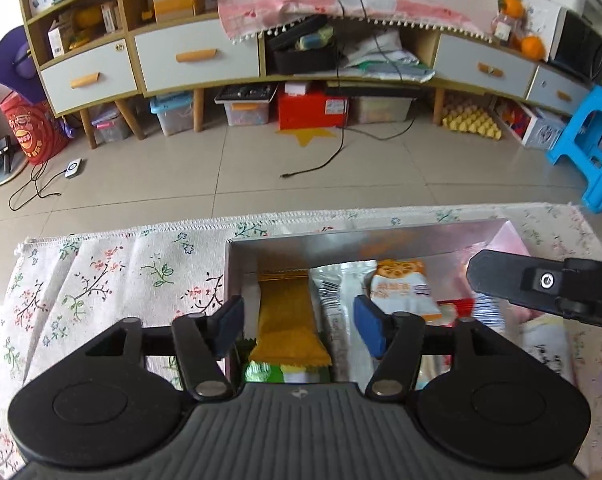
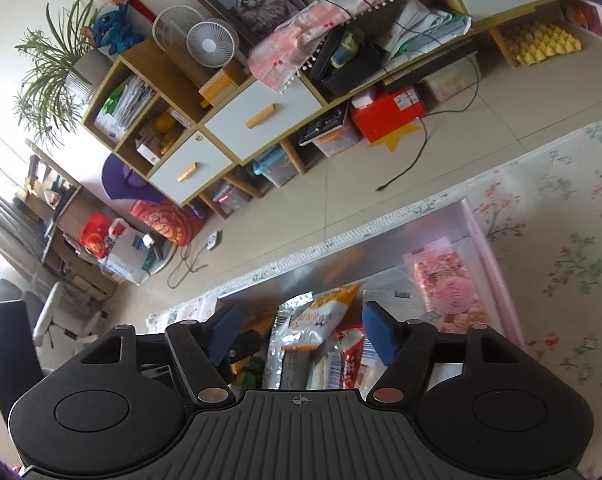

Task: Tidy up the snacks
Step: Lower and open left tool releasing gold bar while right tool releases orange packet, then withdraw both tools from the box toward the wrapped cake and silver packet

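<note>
A silver-lined box [image 1: 293,248] sits on the floral tablecloth and holds several snack packets. In the left wrist view I see a yellow packet [image 1: 287,328], a silver packet [image 1: 337,304] and an orange-and-white biscuit packet [image 1: 405,288]. My left gripper [image 1: 299,330] is open and empty, hovering over the yellow packet. The right gripper's finger [image 1: 541,284] reaches in from the right above the box. In the right wrist view my right gripper [image 2: 301,334] is open and empty above the biscuit packet [image 2: 317,316] and a red-and-white packet [image 2: 349,344]. A pink snack bag [image 2: 445,284] lies at the box's right.
The box's pink rim [image 2: 489,252] borders the floral tablecloth [image 1: 113,276]. Beyond the table edge is tiled floor with a loose cable [image 1: 333,156], a long cabinet [image 1: 197,56] with drawers, storage bins under it and a blue stool [image 1: 597,140].
</note>
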The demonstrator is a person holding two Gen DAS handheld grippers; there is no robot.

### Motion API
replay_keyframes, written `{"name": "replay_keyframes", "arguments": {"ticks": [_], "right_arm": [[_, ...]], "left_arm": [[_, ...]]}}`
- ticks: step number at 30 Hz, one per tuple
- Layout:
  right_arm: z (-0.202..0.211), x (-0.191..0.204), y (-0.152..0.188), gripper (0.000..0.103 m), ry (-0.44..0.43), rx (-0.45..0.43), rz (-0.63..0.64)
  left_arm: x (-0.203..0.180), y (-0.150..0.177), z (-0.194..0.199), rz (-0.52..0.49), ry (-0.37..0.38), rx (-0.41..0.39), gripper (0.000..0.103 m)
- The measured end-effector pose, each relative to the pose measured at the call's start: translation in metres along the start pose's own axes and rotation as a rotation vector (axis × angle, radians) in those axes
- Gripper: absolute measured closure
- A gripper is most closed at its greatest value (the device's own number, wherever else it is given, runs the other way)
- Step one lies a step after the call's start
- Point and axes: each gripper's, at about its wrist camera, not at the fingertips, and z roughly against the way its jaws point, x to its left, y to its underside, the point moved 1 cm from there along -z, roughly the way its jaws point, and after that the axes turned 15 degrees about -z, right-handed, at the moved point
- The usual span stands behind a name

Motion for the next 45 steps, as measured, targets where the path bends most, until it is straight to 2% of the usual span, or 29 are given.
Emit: {"name": "replay_keyframes", "arguments": {"ticks": [6,10,16,22,26,32,38,45], "right_arm": [[0.035,0.011,0.001,0.019,0.046,-0.029,0.043],[0.054,0.015,0.014,0.018,0.095,-0.042,0.092],[0.079,0.016,0.039,0.016,0.144,-0.034,0.165],[0.102,0.012,0.062,0.015,0.171,-0.027,0.195],[0.115,0.01,0.078,0.015,0.193,-0.017,0.226],[0.13,0.01,0.109,0.014,0.266,-0.022,0.348],[0.142,0.001,0.136,0.014,0.291,-0.027,0.423],[0.137,-0.014,0.156,0.013,0.34,-0.015,0.517]], "left_arm": [[-0.009,0.005,0.025,-0.004,0.017,-0.038,0.026],[-0.016,0.015,0.043,0.014,0.015,-0.061,0.013],[-0.026,0.034,0.063,0.027,0.002,-0.048,0.004],[-0.037,0.058,0.081,0.054,-0.009,-0.066,0.001],[-0.047,0.075,0.088,0.065,0.01,-0.043,0.001],[-0.061,0.093,0.1,0.002,-0.023,-0.03,0.001],[-0.071,0.117,0.106,-0.022,-0.021,-0.05,0.001],[-0.083,0.137,0.099,-0.084,-0.006,-0.044,0.001]]}}
